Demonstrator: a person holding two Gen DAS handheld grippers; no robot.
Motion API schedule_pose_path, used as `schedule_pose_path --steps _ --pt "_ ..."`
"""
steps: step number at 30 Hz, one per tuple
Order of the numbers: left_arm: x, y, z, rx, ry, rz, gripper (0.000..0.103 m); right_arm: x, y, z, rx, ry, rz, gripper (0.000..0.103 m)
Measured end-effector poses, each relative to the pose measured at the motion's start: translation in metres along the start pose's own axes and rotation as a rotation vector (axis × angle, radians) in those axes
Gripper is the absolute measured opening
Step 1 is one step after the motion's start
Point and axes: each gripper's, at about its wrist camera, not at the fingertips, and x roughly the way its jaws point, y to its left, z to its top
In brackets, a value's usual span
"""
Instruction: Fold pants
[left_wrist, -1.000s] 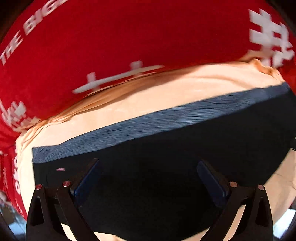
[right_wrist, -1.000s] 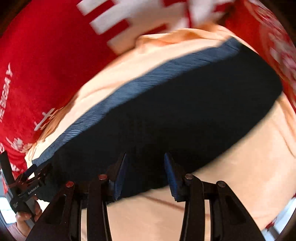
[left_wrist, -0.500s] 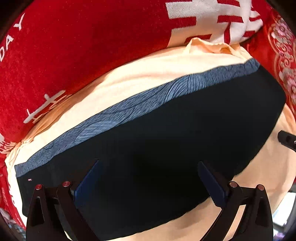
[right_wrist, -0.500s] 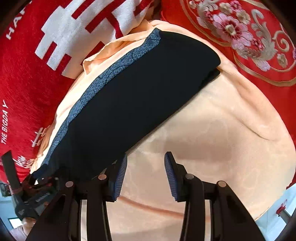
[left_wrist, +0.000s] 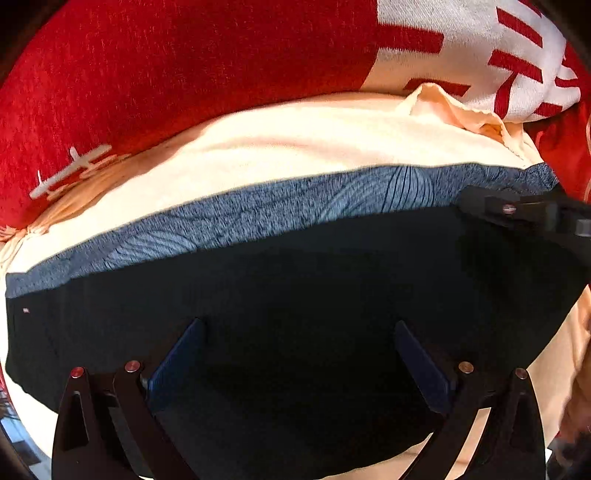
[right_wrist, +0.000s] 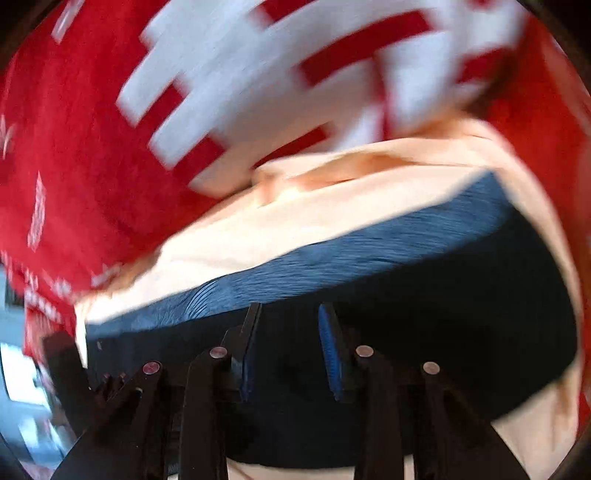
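Observation:
The pants (left_wrist: 295, 280) are black with a blue patterned band (left_wrist: 280, 210) along the far edge. They lie folded flat on a peach cloth (left_wrist: 280, 144). My left gripper (left_wrist: 299, 354) is open wide and empty, hovering over the near half of the pants. My right gripper (right_wrist: 290, 339) is open partway and empty, over the pants (right_wrist: 424, 314) close behind their blue band (right_wrist: 351, 258). The right gripper also shows at the right edge of the left wrist view (left_wrist: 524, 214), over the pants' far right corner. The right wrist view is blurred.
A red blanket (left_wrist: 166, 74) with white lettering lies beyond the peach cloth in both views (right_wrist: 92, 147). The peach cloth has a rumpled corner (left_wrist: 461, 107) at the far right. The left gripper's body (right_wrist: 70, 373) shows at the lower left of the right wrist view.
My right gripper has swung from the bare peach cloth beside the pants to over the pants near the blue band. My left gripper has stayed open over the pants, shifting slightly.

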Motion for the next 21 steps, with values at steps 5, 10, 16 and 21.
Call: schedule_pose_path --steps 5,10,16,21 --pt "-0.009 0.021 0.041 -0.035 -0.086 0.047 0.103 0.005 -0.018 0.020 -0.038 -0.047 -0.182 0.031" --pt "0.025 0.044 0.076 -0.113 -0.047 0.151 0.103 -0.015 -0.074 0.044 0.049 -0.107 -0.395 0.031" --pt "0.029 0.070 0.083 -0.138 -0.016 0.148 0.103 -0.039 -0.080 0.046 0.094 -0.133 -0.407 0.033" --pt "-0.006 0.064 0.061 -0.095 -0.024 0.086 0.103 -0.070 -0.072 0.016 0.154 -0.124 -0.264 0.034"
